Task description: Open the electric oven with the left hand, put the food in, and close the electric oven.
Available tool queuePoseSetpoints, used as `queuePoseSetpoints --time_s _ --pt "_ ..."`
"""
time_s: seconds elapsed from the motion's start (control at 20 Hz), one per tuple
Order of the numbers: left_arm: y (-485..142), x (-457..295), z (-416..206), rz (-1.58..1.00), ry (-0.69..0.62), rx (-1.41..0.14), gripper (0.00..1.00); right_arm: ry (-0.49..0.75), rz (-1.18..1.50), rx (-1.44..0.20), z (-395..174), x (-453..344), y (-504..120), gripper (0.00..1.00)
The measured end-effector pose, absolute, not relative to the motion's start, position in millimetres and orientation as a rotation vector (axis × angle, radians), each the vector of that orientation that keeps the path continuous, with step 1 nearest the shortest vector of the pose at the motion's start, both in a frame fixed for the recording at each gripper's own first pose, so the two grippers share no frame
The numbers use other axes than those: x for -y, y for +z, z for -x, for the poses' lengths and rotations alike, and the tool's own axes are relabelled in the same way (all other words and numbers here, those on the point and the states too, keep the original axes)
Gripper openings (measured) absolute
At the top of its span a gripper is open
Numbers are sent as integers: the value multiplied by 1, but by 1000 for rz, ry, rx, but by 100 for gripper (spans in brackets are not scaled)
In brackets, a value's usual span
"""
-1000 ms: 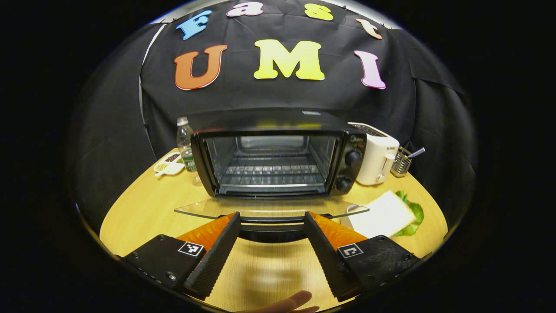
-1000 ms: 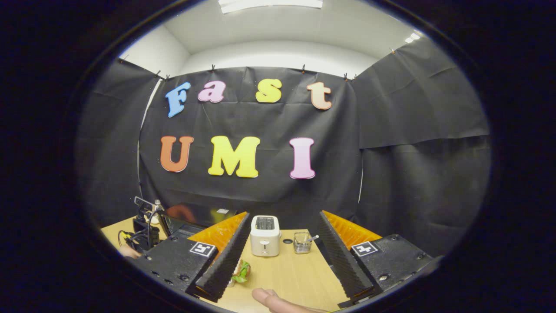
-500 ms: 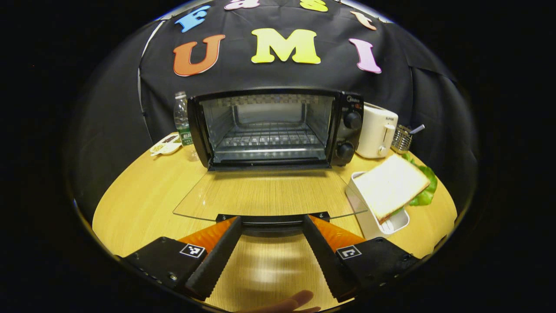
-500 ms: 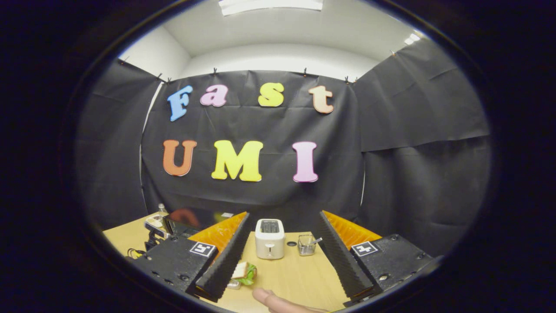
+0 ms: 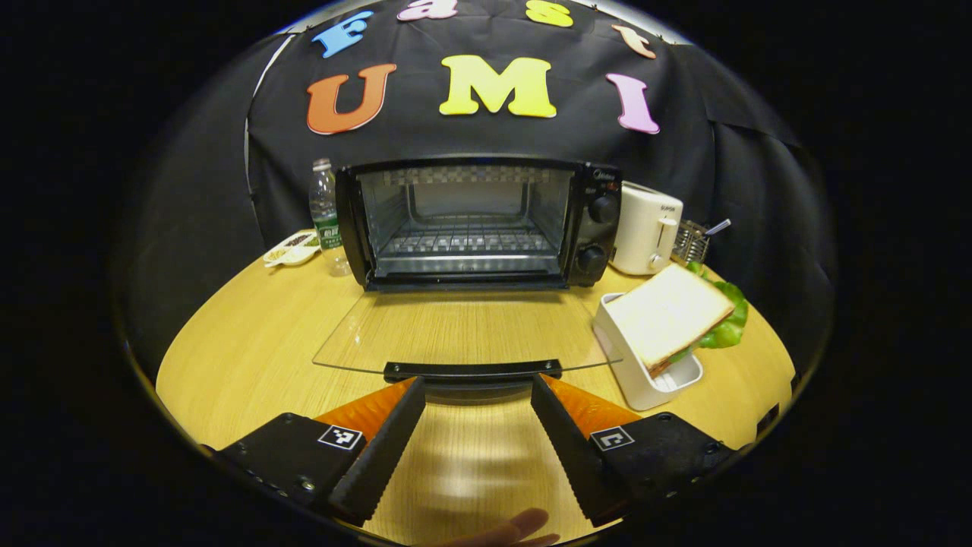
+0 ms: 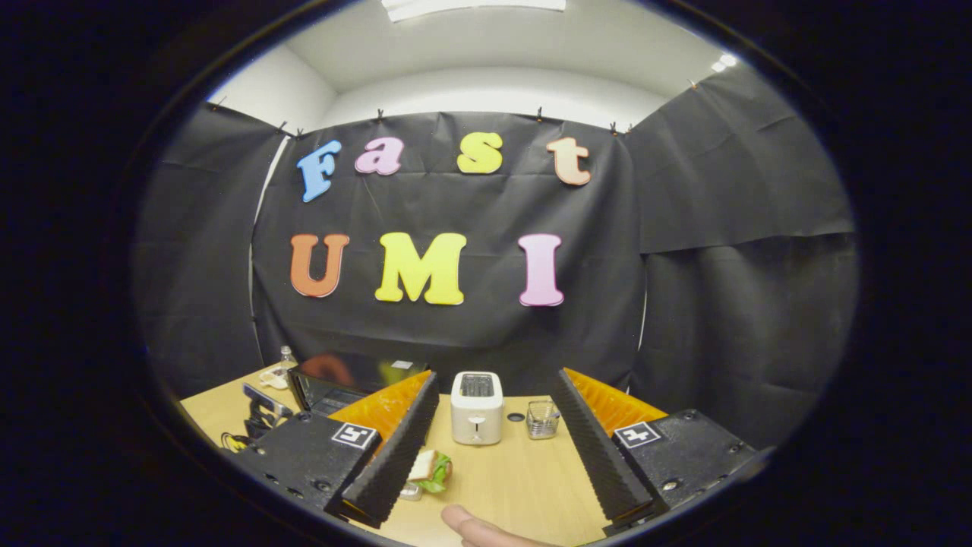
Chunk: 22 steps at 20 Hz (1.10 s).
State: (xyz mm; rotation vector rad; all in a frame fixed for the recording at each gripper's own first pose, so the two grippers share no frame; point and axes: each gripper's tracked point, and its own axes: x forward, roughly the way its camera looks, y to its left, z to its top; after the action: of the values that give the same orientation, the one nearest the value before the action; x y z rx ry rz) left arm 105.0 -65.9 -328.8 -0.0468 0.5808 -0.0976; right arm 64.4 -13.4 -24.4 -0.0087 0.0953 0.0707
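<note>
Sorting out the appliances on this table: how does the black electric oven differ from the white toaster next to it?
The black electric oven is wide and boxy; the white toaster is narrower with rounded corners. The oven loads from the front, its glass door lying open and flat with the wire rack bare; the toaster has slots on top. The oven has two round knobs, the toaster a front lever. Both stand upright at the back of the wooden table.

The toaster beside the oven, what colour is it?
White; the toaster shows best in the left gripper view.
</note>
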Motion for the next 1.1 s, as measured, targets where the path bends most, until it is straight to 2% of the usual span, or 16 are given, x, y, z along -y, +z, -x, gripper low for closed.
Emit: queuePoseSetpoints --time_s 0.4,0.6,0.8,1.1 --pt "-184 54 -83 56 -90 -283 93 100 -34 -254 -110 19 -78 99" --pt "-124 44 -75 68 -53 -142 93 149 -54 -384 -141 15 -122 99" --pt "-90 41 -68 95 -19 -45 93 287 -126 -538 -167 -7 -174 99" --pt "-93 42 -62 60 -14 -50 92 551 -283 -907 -181 -61 -274 97"
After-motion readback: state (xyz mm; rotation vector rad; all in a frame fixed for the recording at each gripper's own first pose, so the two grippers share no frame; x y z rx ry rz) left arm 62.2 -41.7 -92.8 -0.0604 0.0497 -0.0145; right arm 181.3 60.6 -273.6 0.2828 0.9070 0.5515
